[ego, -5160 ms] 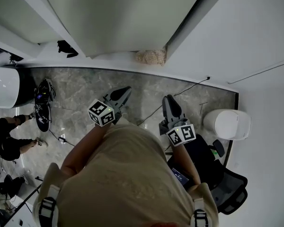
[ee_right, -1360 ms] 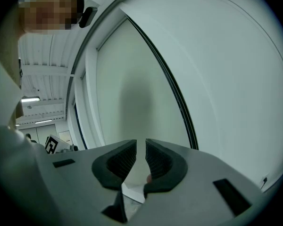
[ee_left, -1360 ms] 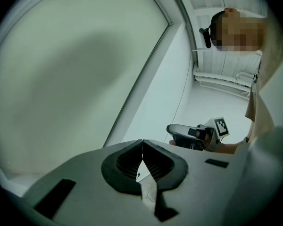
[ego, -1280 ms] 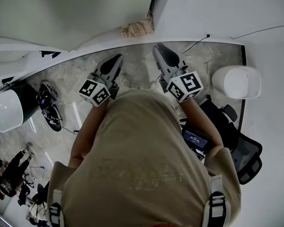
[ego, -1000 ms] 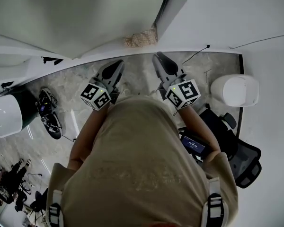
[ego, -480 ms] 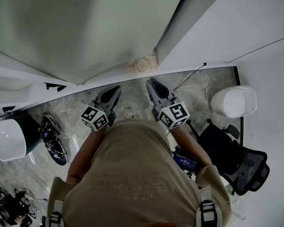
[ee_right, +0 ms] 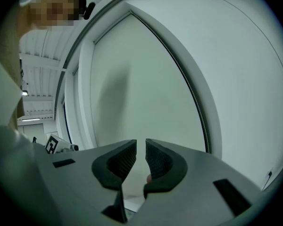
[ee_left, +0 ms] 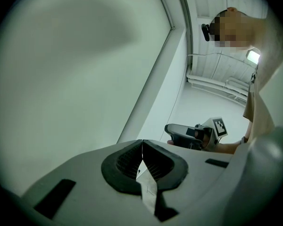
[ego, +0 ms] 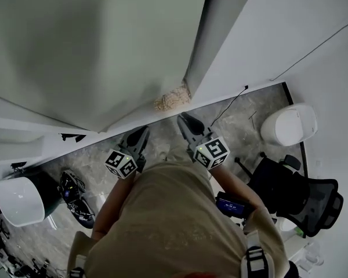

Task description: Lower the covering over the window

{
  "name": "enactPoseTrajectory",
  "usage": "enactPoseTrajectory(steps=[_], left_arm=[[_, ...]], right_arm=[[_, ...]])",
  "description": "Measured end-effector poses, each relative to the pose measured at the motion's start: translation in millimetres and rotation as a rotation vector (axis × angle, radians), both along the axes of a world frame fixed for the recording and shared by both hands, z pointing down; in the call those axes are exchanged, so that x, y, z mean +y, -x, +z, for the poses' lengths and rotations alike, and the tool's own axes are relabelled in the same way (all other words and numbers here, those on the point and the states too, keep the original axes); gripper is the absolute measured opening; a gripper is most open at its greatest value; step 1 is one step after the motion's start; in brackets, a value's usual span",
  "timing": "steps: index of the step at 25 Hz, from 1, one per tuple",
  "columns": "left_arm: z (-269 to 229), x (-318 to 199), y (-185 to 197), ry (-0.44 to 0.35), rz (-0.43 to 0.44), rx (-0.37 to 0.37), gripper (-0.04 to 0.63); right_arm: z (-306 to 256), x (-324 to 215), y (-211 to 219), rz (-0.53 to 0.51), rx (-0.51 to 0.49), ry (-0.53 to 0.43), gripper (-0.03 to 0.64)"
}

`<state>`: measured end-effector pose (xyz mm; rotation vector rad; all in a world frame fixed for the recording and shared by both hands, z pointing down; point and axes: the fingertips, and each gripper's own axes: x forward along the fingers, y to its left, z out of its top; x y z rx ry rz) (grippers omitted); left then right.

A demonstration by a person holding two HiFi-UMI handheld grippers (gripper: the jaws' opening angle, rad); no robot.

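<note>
Head view: the person in a beige shirt (ego: 174, 225) stands facing the window. The window covering (ego: 98, 45) is a pale grey-green matte sheet that fills the window frame (ego: 213, 36) down to the sill. The left gripper (ego: 140, 133) and right gripper (ego: 184, 119) point side by side toward its bottom edge. Both are near it, but neither touches it. A tan crumpled lump (ego: 171, 99) lies on the sill at the foot of the frame, just ahead of the right gripper. A white bin (ego: 287, 125) and a black office chair (ego: 298, 193) stand off to the right.

Left gripper view: the left gripper (ee_left: 142, 142) has its jaws pressed together with nothing between them. The covering (ee_left: 75, 65) fills the space ahead and to the left, apart from the tips. The right gripper (ee_left: 170, 130) shows alongside.

Right gripper view: the right gripper (ee_right: 141, 145) has its jaws a narrow slit apart and holds nothing. The covering (ee_right: 141, 93) stands straight ahead beyond the tips, and the frame's edge (ee_right: 212, 121) runs down to the right of them.
</note>
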<state>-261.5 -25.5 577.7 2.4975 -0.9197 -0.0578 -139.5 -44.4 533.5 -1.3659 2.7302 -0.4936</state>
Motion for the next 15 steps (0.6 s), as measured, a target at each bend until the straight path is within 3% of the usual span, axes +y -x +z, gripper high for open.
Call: enactPoseTrajectory(steps=[7,15], left_arm=[[1.5,-27.4,-17.6,0.018,-0.028,0.006,0.017],[-8.1,-51.4,-88.5,0.035,-0.022,-0.005,0.018]], right_arm=[[-10.1,-24.4,-22.5,-0.010,0.009,-0.040,0.048],[-45.5,-48.2,-82.2,-0.030,-0.050,-0.148,0.048]])
